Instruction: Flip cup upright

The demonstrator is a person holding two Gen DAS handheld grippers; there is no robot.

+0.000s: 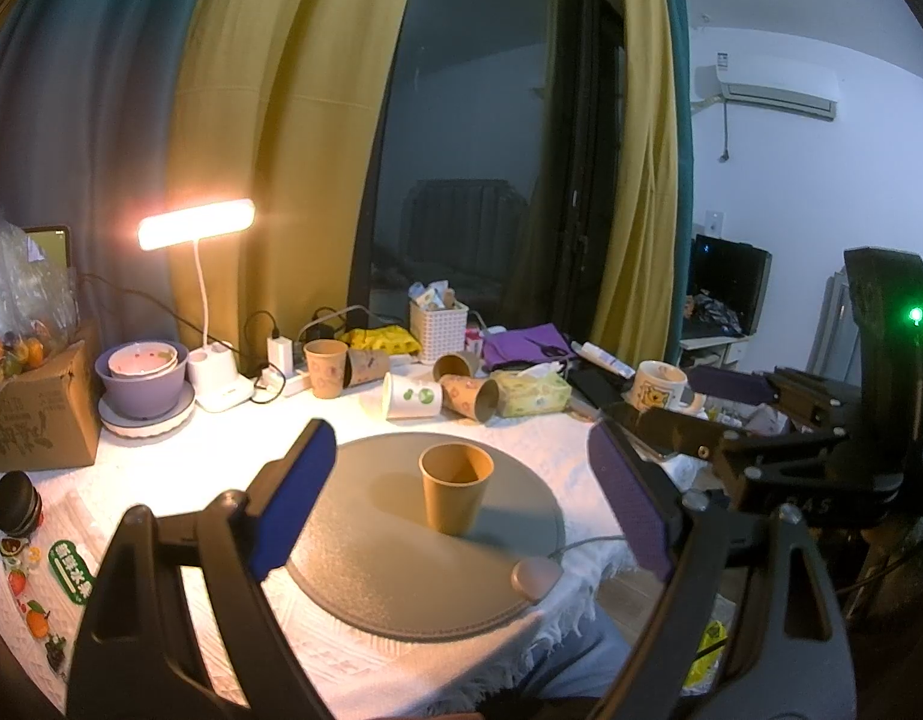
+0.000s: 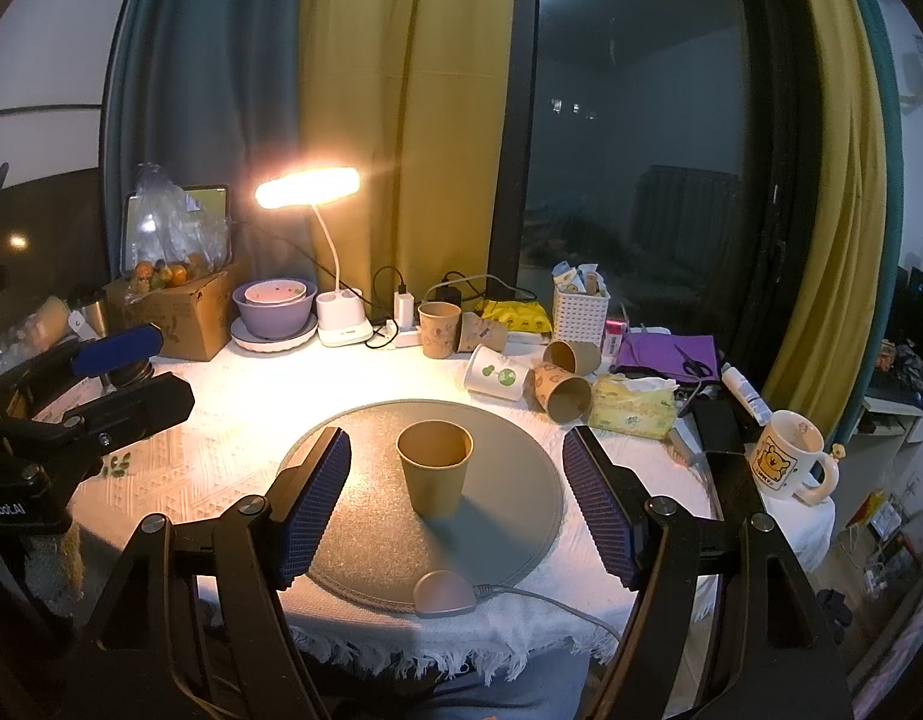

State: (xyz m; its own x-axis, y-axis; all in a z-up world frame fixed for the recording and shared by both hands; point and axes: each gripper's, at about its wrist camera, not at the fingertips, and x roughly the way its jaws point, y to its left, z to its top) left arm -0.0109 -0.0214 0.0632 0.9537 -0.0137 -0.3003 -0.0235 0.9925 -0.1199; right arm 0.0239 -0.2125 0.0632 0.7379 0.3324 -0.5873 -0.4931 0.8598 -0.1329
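A plain brown paper cup (image 1: 455, 488) stands upright, mouth up, in the middle of a round grey mat (image 1: 365, 564); it also shows in the right wrist view (image 2: 434, 466) on the mat (image 2: 509, 516). My left gripper (image 1: 461, 516) is open and empty, its blue pads on either side of the cup and nearer to me than it. My right gripper (image 2: 458, 504) is open and empty, likewise framing the cup from the near side. Neither touches the cup. The right gripper's body shows at the right of the left wrist view (image 1: 779, 456).
Several paper cups, one upright (image 2: 438, 329) and others lying on their sides (image 2: 562, 394), sit at the back with a tissue pack (image 2: 632, 408), white basket (image 2: 580, 307), lamp (image 2: 341, 318), purple bowls (image 2: 274, 312) and cardboard box (image 2: 179, 312). A cartoon mug (image 2: 788, 459) stands right.
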